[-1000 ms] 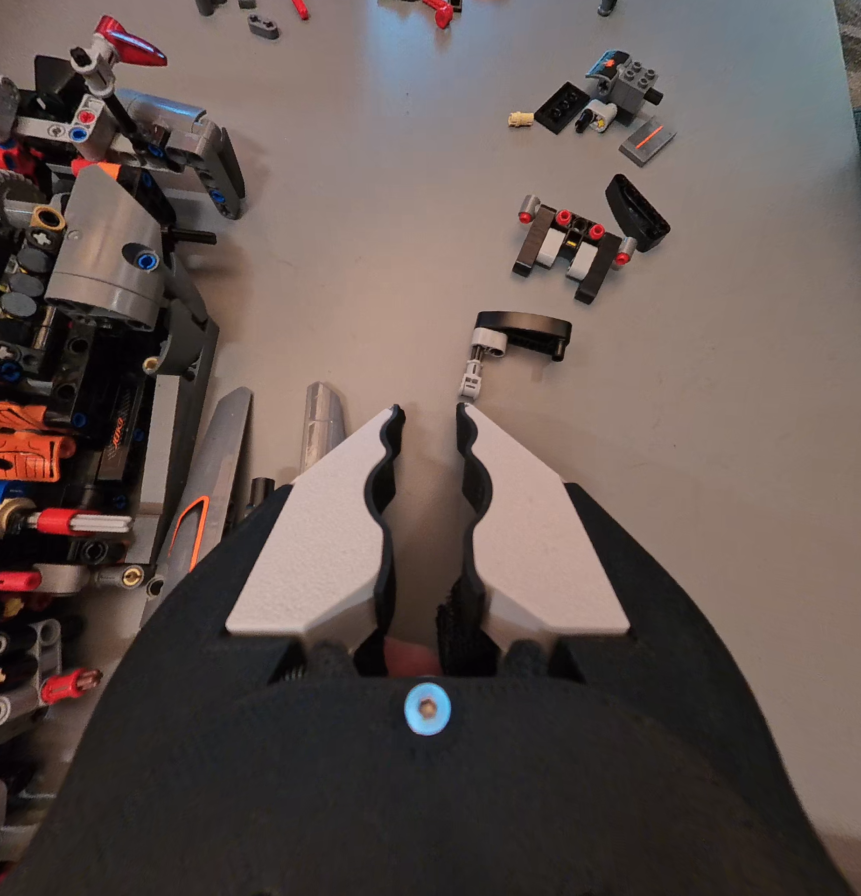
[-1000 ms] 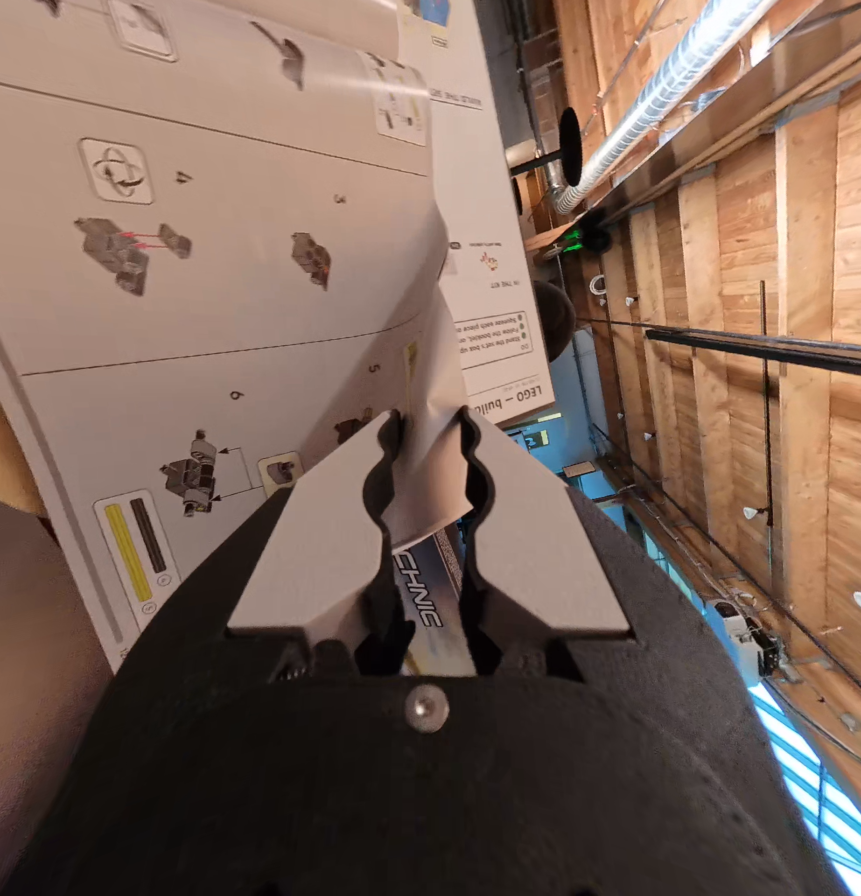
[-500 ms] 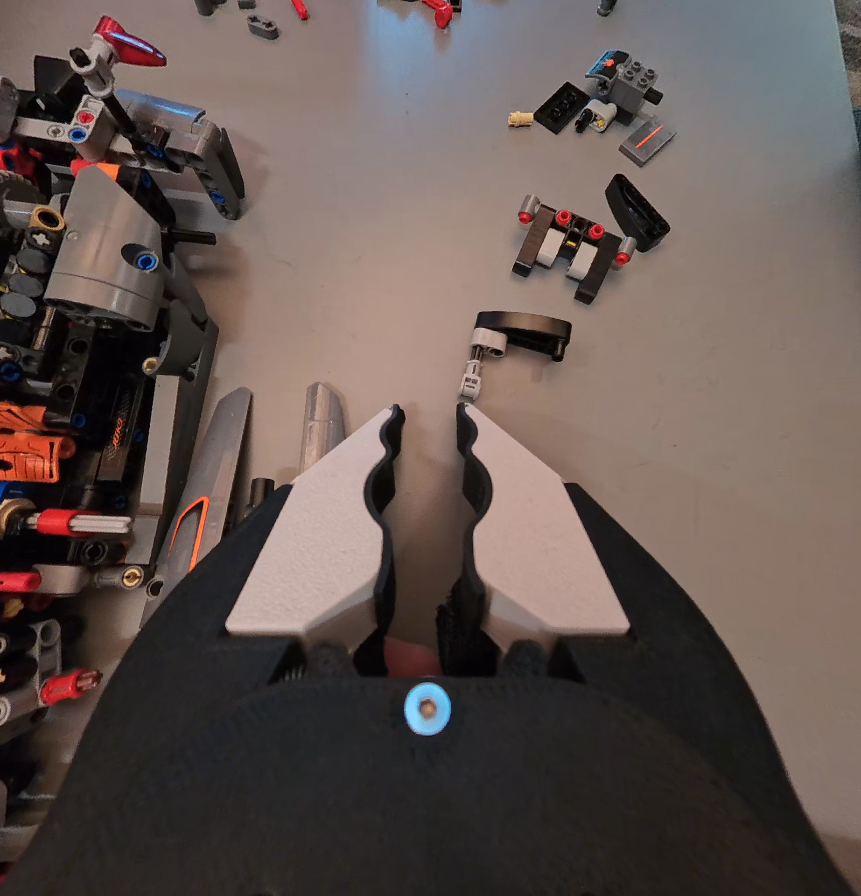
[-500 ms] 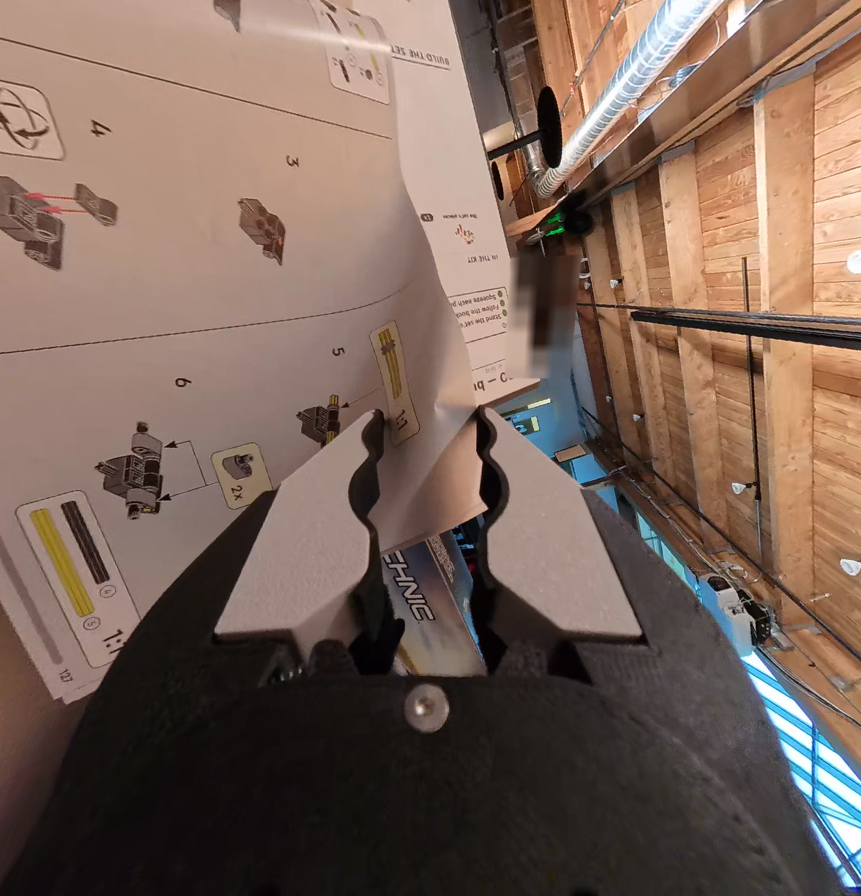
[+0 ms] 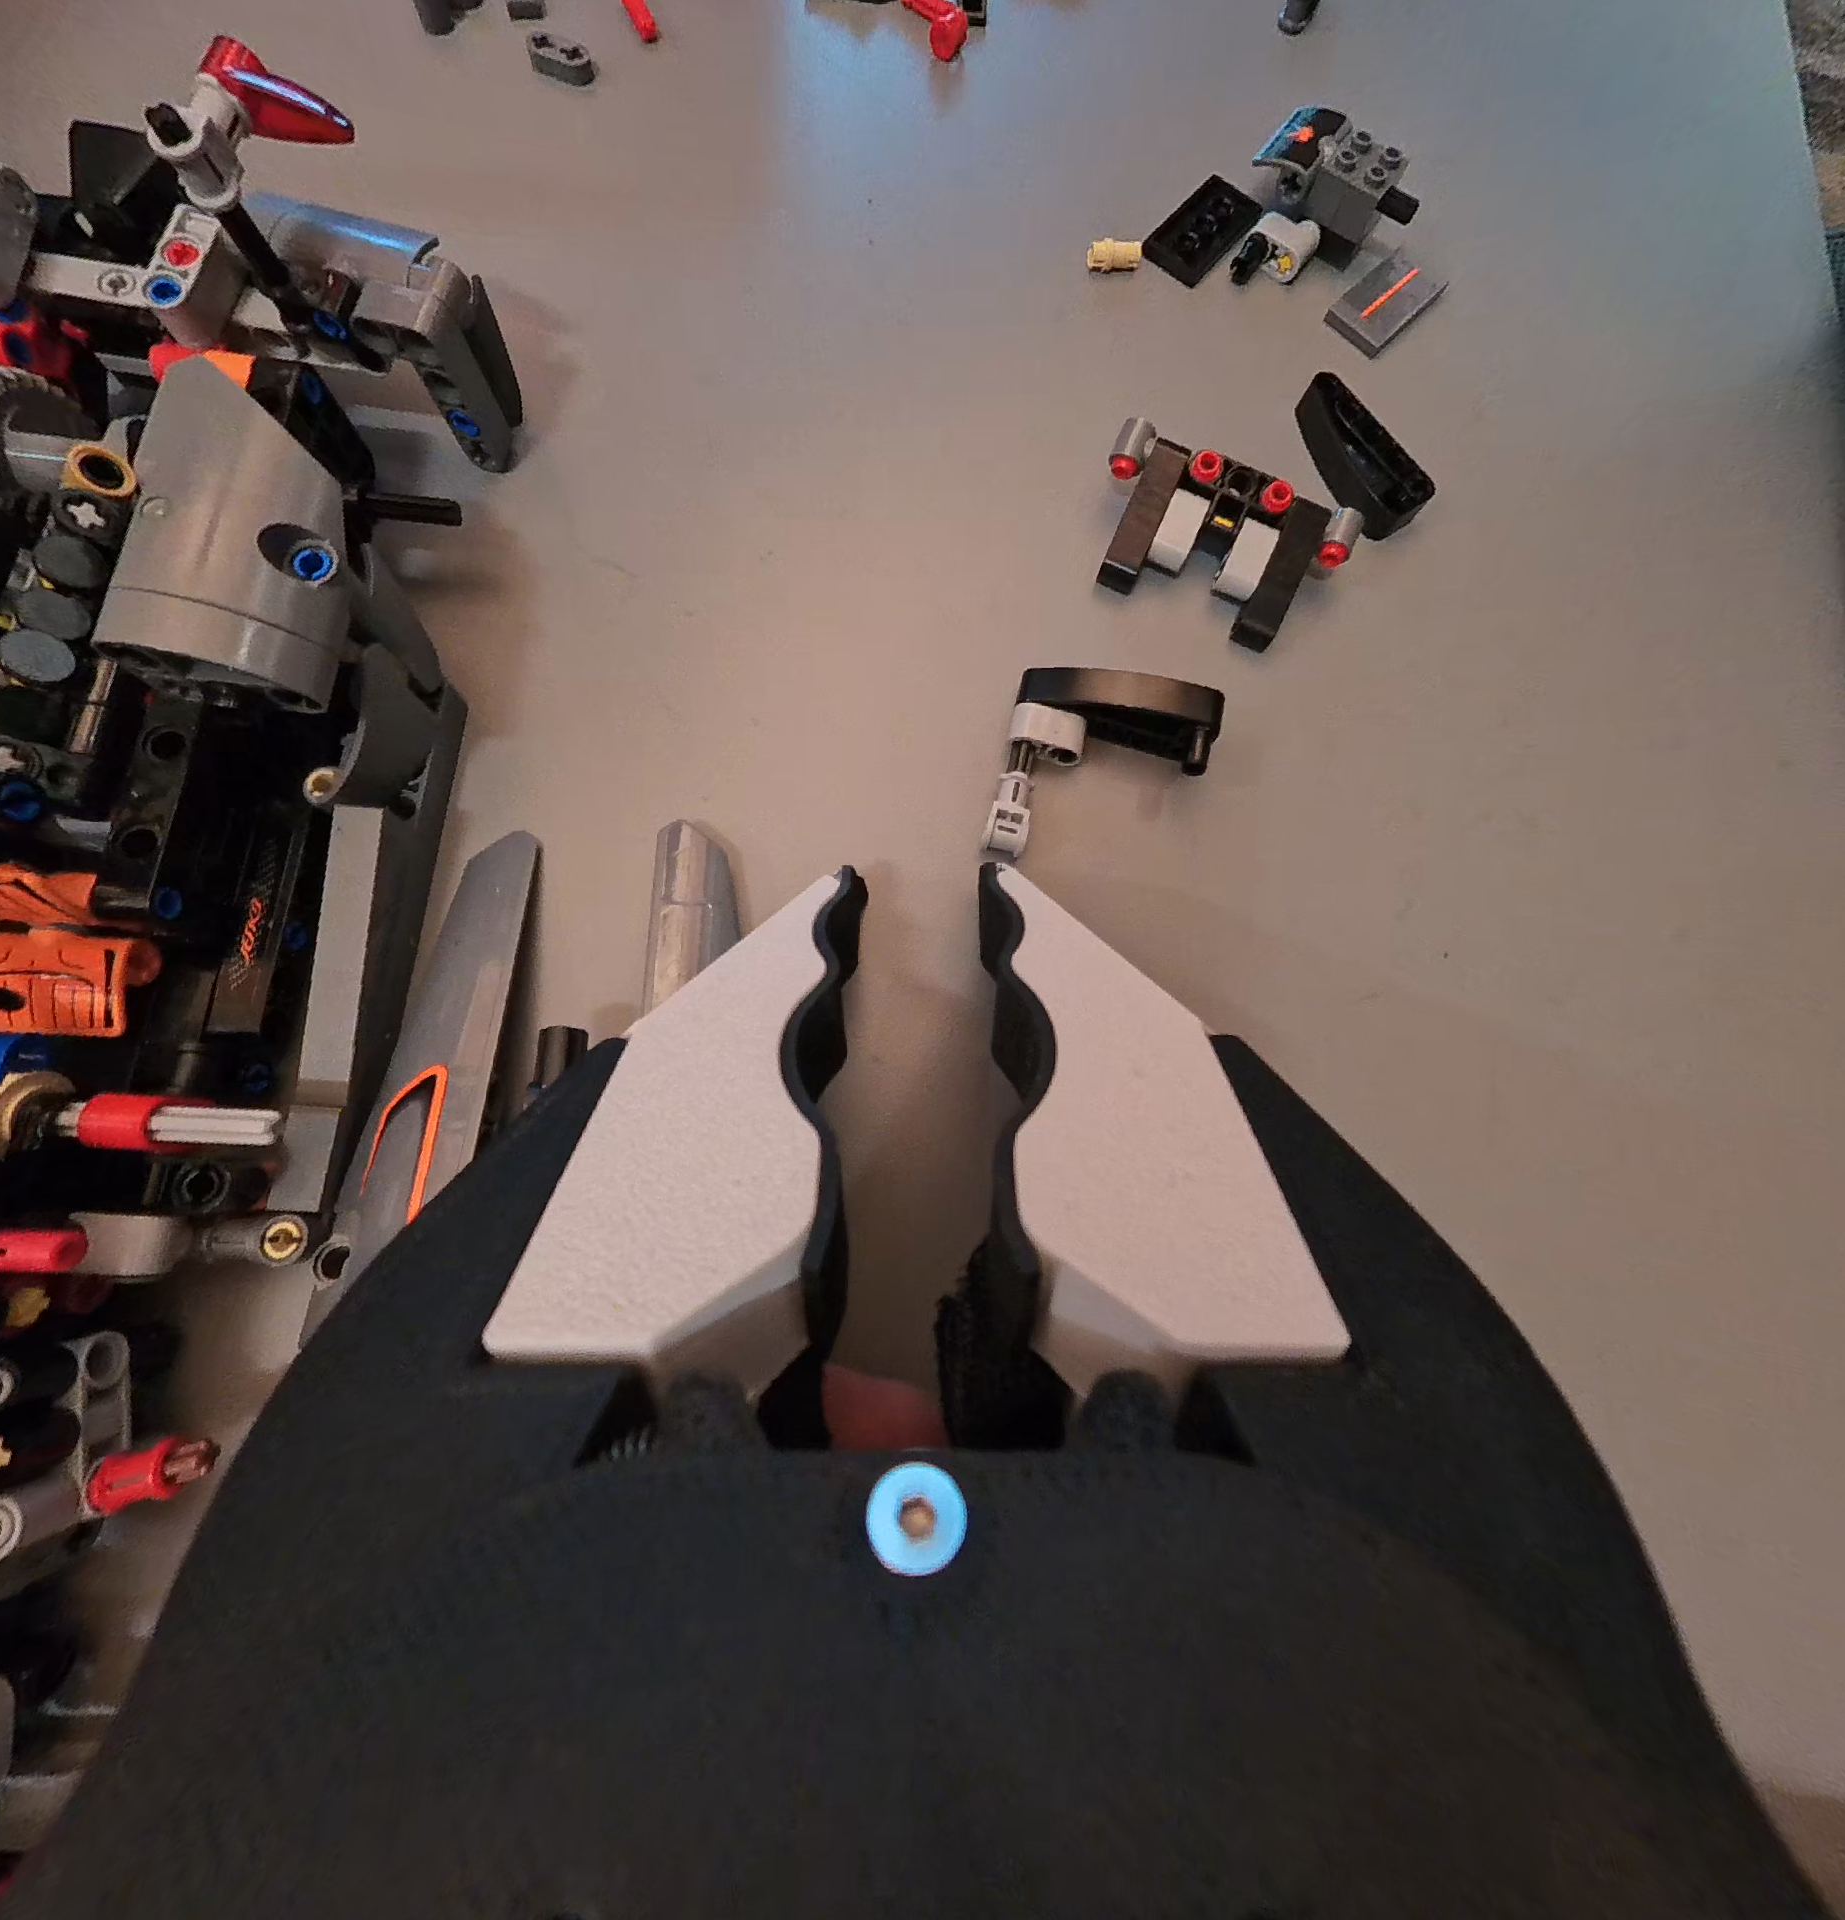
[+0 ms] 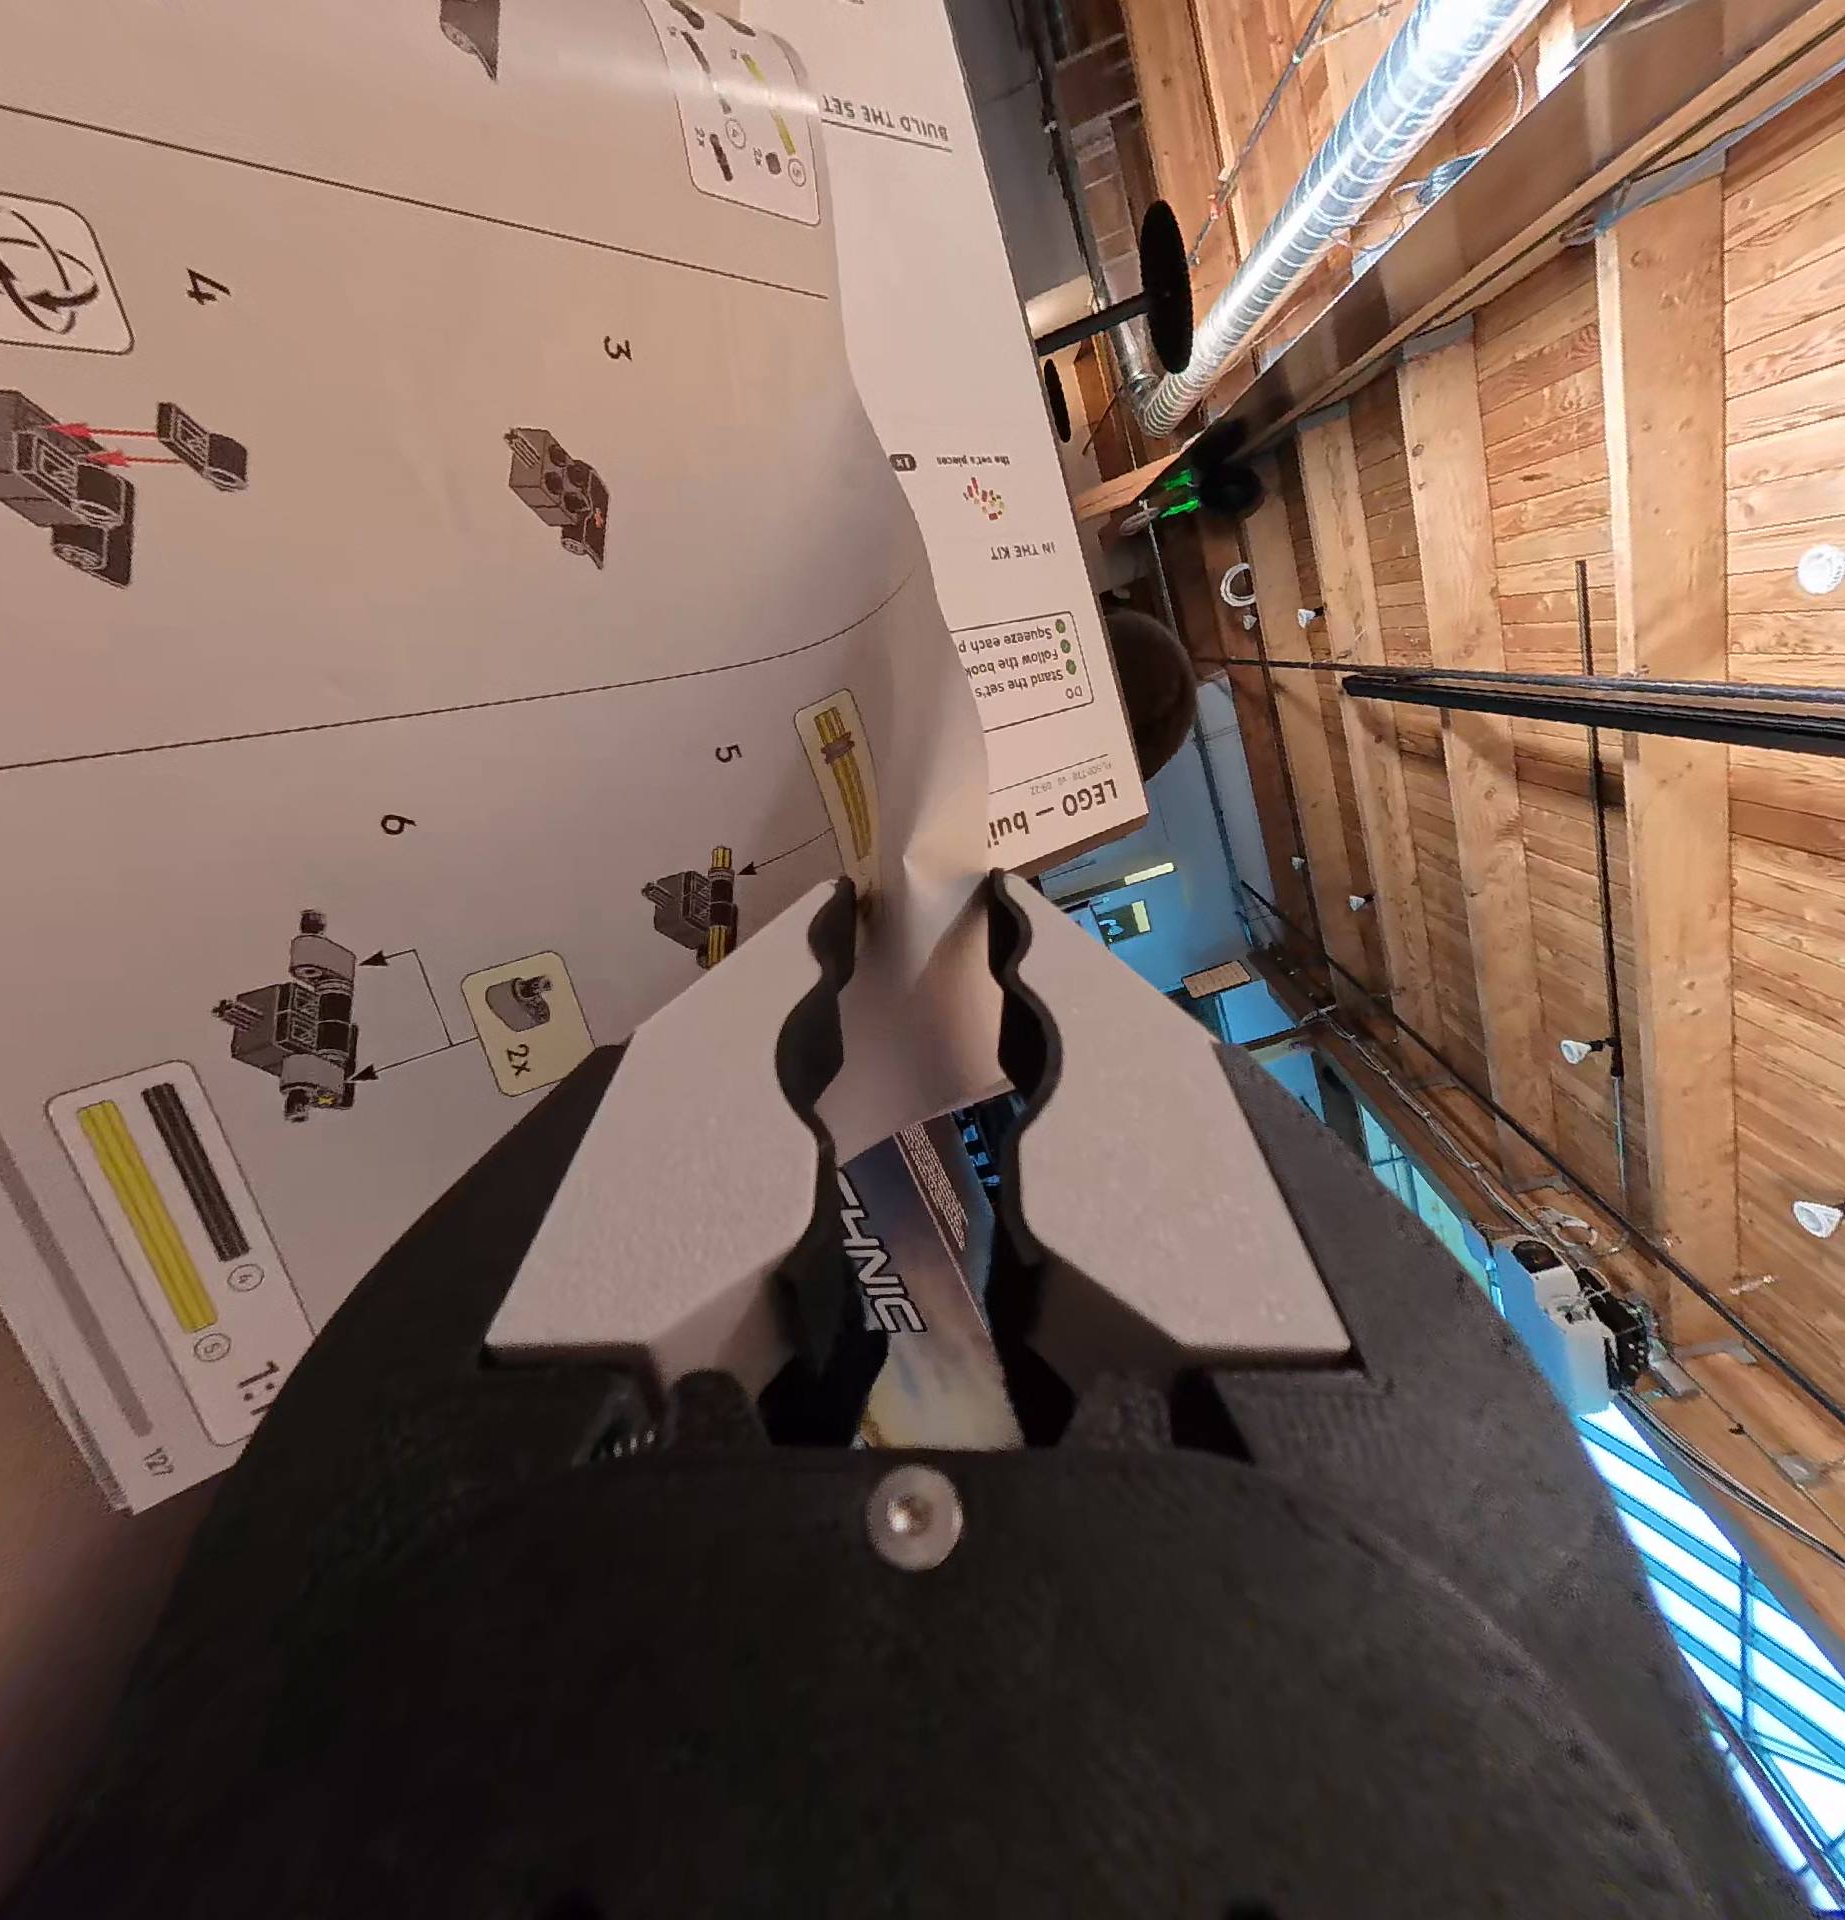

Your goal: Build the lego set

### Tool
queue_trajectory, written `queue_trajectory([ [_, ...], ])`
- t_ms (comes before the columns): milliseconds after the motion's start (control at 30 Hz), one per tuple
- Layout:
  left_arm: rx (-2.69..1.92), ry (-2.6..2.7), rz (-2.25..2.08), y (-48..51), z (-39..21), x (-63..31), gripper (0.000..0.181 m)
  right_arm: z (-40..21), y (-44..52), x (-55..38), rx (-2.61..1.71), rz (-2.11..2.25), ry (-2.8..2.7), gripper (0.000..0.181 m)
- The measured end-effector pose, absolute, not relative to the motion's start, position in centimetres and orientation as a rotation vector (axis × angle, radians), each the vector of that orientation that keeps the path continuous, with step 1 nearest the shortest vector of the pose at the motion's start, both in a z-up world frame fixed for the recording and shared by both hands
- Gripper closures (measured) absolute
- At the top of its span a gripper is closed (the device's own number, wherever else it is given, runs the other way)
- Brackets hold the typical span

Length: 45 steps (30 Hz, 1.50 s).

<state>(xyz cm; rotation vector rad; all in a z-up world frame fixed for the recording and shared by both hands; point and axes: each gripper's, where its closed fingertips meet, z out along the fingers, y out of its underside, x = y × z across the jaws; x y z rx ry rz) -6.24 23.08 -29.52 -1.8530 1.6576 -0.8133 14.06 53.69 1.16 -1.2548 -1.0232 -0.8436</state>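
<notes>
In the left wrist view my left gripper hovers over the grey table, jaws a little apart and empty. Just beyond its tips lies a black curved beam with a grey connector. A half-built car model fills the left edge. A black sub-assembly with red pins lies farther right. In the right wrist view my right gripper has the curled corner of an instruction booklet page bunched between its tips, jaws narrow. The booklet's glossy cover shows deeper between the fingers.
Two long grey panels lie beside my left gripper. A black curved panel and a cluster of small pieces lie at the far right, near the table's edge. A white printed card stands behind the booklet; wooden walls beyond. Left tips to right tips: about 50 cm.
The left gripper has not moved. The right gripper's jaws widened, then narrowed again on the page corner, and the page shifted so more of its lower steps show.
</notes>
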Motion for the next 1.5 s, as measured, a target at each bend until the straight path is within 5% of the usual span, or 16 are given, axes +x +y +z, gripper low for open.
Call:
queue_trajectory([
  [267,-1.854,1.657,-0.816,23.1,-29.5,-6.2,0.16,0.5,53.5,13.3,-1.205,-0.914,-1.064,0.173],
  [833,-1.854,1.658,-0.817,23.1,-29.5,-6.2,0.16,-0.2,52.1,10.4,-1.123,-0.997,-1.169,0.176],
  [1267,-1.838,1.668,-0.812,23.0,-29.4,-6.2,0.158,-0.4,51.7,9.2,-1.537,-0.074,-1.045,0.181],
  [1500,-1.754,1.506,-0.865,24.0,-24.8,-7.0,0.15,-0.3,50.6,8.7,-1.421,-0.201,-1.163,0.181],
])
